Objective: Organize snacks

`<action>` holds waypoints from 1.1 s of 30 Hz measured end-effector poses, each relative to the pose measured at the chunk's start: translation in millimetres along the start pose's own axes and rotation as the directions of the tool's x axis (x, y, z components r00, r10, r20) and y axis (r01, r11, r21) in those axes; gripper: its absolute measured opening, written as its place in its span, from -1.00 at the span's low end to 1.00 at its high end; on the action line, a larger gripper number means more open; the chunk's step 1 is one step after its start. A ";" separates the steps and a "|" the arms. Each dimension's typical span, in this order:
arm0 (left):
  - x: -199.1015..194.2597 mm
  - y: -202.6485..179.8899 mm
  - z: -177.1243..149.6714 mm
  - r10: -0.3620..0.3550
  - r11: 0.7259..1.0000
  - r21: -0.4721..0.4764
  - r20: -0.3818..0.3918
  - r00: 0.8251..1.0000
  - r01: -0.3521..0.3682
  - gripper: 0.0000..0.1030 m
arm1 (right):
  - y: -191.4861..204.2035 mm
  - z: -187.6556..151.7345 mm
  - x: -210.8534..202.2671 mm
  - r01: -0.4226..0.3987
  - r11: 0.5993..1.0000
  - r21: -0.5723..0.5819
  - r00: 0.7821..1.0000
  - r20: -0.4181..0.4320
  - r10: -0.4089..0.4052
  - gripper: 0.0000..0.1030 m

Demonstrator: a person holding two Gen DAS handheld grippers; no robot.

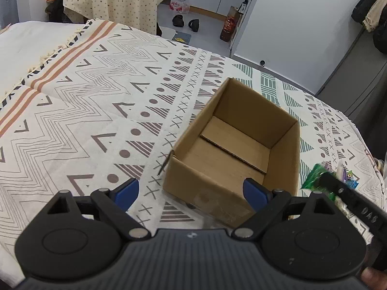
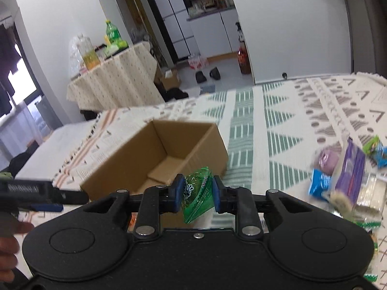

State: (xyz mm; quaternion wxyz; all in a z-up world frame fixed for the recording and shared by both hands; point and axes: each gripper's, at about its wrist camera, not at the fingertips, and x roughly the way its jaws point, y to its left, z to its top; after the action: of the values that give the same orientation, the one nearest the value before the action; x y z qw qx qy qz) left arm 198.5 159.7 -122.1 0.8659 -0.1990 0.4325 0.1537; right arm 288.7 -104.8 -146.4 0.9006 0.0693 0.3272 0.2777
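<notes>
The right hand-held gripper [image 2: 196, 192] is clenched on one green snack packet [image 2: 197, 193], pinched across its middle between the blue pads, with the packet's long axis running roughly upright. The one cardboard box [image 2: 154, 159] stands open and empty on the patterned cloth [image 1: 96, 96]. It lies ahead and slightly left of the right hand-held gripper, near it, with its long axis angled away to the upper right in that view. The packet appears short of the box's near rim, not yet over the opening. The left hand-held gripper [image 1: 191, 194] is released, jaws spread wide, holding nothing, just beside the box's near corner. The right one is the carrier; the move turns on travel forward over the rim. The remaining snacks [image 2: 348, 174] lie in a blurred pile to the right, at least five; an exact count cannot be told.
</notes>
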 end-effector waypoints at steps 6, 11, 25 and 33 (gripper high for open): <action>-1.1 8.1 1.6 -0.005 1.000 -0.008 0.011 1.000 0.005 0.79 | 6.4 10.7 -7.5 -0.034 0.999 0.016 0.997 0.063 0.033 -0.53; -3.1 12.1 3.1 -0.011 1.000 -0.016 0.016 1.000 0.011 0.79 | 14.3 16.2 -6.5 -0.135 0.991 0.024 0.988 0.081 0.132 -0.52; -12.7 3.1 1.3 -0.009 1.000 0.004 0.059 0.998 0.009 0.79 | 12.4 9.0 -19.5 -0.104 0.993 0.058 0.986 0.139 0.095 0.97; -15.7 -30.1 -8.3 -0.035 0.998 0.049 0.092 0.995 0.030 0.79 | -6.8 -5.5 -30.3 0.024 0.997 0.073 0.988 0.152 -0.035 1.00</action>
State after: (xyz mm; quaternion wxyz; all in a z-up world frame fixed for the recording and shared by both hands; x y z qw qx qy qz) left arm 196.9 127.9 -107.5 0.8919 -0.1780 0.3919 0.1384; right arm 269.3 -127.3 -136.0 0.9241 0.1173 0.2677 0.2463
